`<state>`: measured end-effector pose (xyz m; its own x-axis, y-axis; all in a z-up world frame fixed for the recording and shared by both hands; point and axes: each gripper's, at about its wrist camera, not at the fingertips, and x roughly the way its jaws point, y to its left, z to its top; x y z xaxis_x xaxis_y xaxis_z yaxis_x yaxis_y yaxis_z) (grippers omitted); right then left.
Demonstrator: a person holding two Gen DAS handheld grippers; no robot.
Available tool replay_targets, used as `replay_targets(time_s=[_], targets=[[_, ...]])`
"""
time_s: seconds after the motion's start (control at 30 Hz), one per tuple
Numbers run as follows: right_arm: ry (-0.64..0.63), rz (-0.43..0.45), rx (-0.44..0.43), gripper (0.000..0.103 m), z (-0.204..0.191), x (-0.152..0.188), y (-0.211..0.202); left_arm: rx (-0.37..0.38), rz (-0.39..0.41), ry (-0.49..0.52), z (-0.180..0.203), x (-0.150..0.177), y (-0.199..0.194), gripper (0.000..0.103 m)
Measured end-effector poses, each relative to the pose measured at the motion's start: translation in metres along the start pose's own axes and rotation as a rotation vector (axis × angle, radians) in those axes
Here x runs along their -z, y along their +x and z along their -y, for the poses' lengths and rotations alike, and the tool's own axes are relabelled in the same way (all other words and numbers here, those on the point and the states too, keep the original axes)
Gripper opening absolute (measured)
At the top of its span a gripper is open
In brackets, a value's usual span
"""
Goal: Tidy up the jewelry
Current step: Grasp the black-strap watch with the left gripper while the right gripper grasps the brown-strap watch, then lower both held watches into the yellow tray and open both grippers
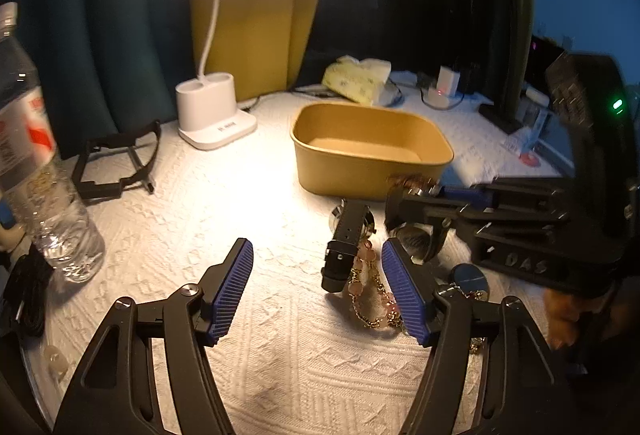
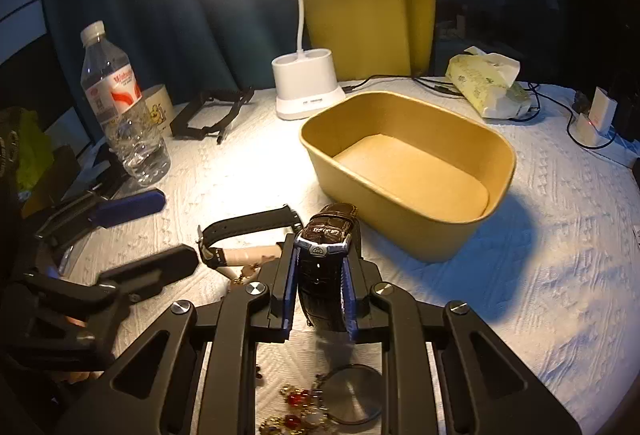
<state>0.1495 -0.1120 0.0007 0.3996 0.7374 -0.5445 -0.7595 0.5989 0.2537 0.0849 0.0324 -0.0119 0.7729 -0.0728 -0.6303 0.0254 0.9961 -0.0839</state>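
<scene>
The right claw (image 2: 320, 267) pinches a brown leather-strapped watch (image 2: 326, 235) between its 2 ribbed blue pads, the strap hanging below them. The left claw (image 1: 316, 291) stands spread wide with nothing gripped, over a black-strapped watch (image 1: 346, 243) and a pink beaded chain (image 1: 370, 293) lying just inside its right pad. Beyond both claws, a tan, round-cornered paper box (image 2: 408, 159) sits empty on the white, textured surface (image 2: 560, 235).

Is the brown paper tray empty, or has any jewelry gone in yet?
Empty. The right wrist view shows the brown paper tray with a bare floor; the watches and bracelets all lie outside it.
</scene>
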Motion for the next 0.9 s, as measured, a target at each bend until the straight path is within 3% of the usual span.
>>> replay_targets(time_s=[0.23,0.4,0.9], targets=[[0.023,0.042,0.005,0.019,0.019,0.001,-0.021,-0.001,-0.079,-0.003,0.005,-0.001,0.022,0.043],[0.044,0.072,0.018,0.019,0.035,0.005,-0.035,-0.010,-0.097,-0.018,0.008,-0.004,0.030,0.020],[0.088,0.130,0.007,0.019,0.068,0.013,-0.056,-0.059,0.028,0.052,0.041,-0.040,0.005,0.019]])
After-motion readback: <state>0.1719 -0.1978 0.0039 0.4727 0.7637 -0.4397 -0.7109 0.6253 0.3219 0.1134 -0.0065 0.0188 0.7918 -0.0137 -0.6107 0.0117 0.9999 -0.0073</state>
